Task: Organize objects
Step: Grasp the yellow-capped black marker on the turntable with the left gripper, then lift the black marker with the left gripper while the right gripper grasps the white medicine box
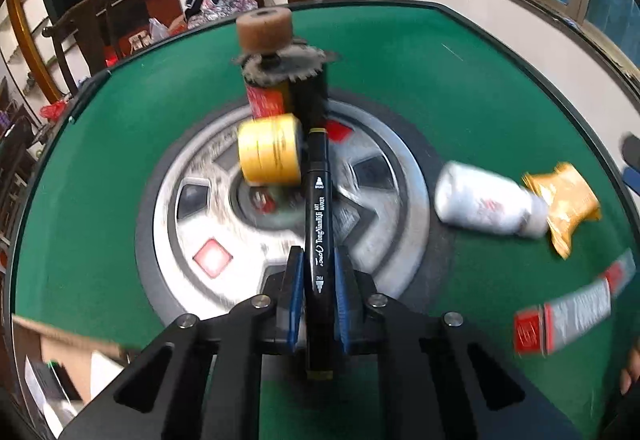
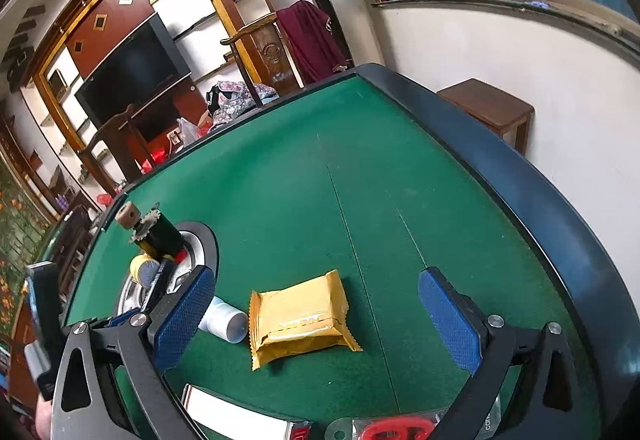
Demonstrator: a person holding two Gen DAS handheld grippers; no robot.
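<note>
Flat green felt table top (image 2: 360,176), matt cloth, fuzzy nap, with a smooth dark glossy rim. Round silver centre plate (image 1: 384,176) looks like brushed metal or metallic plastic, can't tell which. Slim black plastic marker pen (image 1: 318,208), satin finish, white print. Yellow crinkled foil-plastic snack packet (image 2: 304,316), shiny. White smooth plastic bottle (image 2: 224,320), lower centre of the right wrist view. Brown rough cork-like wheel (image 1: 264,28), top centre of the left wrist view. Blue textured rubbery pads (image 2: 448,320) on matt black gripper frames.

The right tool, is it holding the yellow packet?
No. The right tool is wide open, and the yellow packet lies on the green table between its fingers.
</note>
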